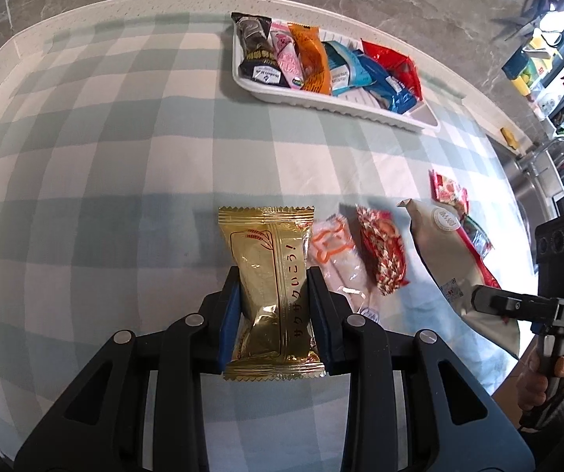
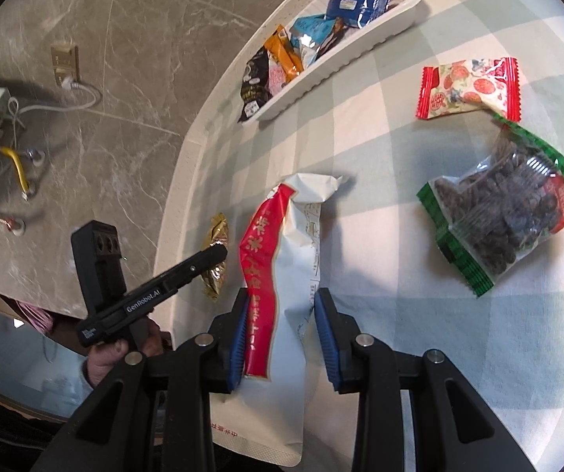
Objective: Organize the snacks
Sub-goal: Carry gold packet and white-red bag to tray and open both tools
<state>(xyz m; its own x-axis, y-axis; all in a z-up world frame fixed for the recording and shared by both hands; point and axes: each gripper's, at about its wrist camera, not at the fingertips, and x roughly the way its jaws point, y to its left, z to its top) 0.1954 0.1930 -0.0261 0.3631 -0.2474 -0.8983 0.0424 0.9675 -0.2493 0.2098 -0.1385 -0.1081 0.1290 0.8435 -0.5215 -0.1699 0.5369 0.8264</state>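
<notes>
My left gripper (image 1: 273, 275) is shut on a gold snack packet (image 1: 268, 271), held over the checked tablecloth; the packet also shows in the right wrist view (image 2: 215, 259). My right gripper (image 2: 282, 295) is shut on a tall white and red bag (image 2: 282, 259), which shows in the left wrist view (image 1: 443, 247) too. A white tray (image 1: 360, 108) at the back holds several packets; it also shows in the right wrist view (image 2: 345, 59).
Loose on the cloth: a white and orange packet (image 1: 333, 251), a red patterned packet (image 1: 380, 247), a strawberry-print packet (image 2: 469, 88) and a green-edged bag of dark snacks (image 2: 506, 208). The table edge (image 2: 187, 165) runs left of the bag.
</notes>
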